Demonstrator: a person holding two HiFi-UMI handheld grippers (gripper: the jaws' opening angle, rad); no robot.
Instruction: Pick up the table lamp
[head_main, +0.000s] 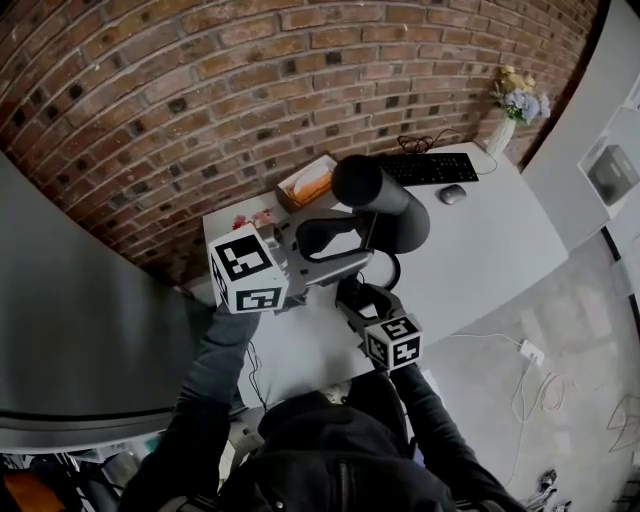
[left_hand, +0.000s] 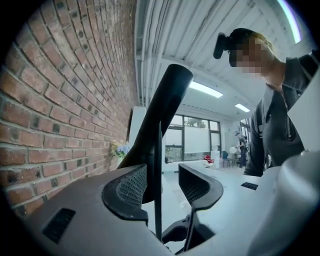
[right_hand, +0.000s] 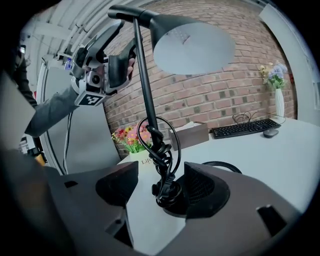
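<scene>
The black table lamp stands on the white table (head_main: 500, 250), its tube-shaped shade (head_main: 380, 200) pointing up at the head camera. My left gripper (head_main: 345, 262) is raised beside the lamp's upper part. In the left gripper view its jaws (left_hand: 161, 186) stand open, with the thin stem (left_hand: 158, 150) between the pads and clear of both. My right gripper (head_main: 358, 298) is lower, by the lamp's foot. It is open (right_hand: 161, 186), and the round base with its bundled cord (right_hand: 164, 186) sits between the pads, apart from them. The shade (right_hand: 192, 47) hangs above.
A keyboard (head_main: 430, 168) and a mouse (head_main: 452, 194) lie at the table's far end by a vase of flowers (head_main: 515, 105). A tissue box (head_main: 307, 180) and a small flower pot (right_hand: 131, 142) stand by the brick wall. Cables (head_main: 530, 380) trail on the floor.
</scene>
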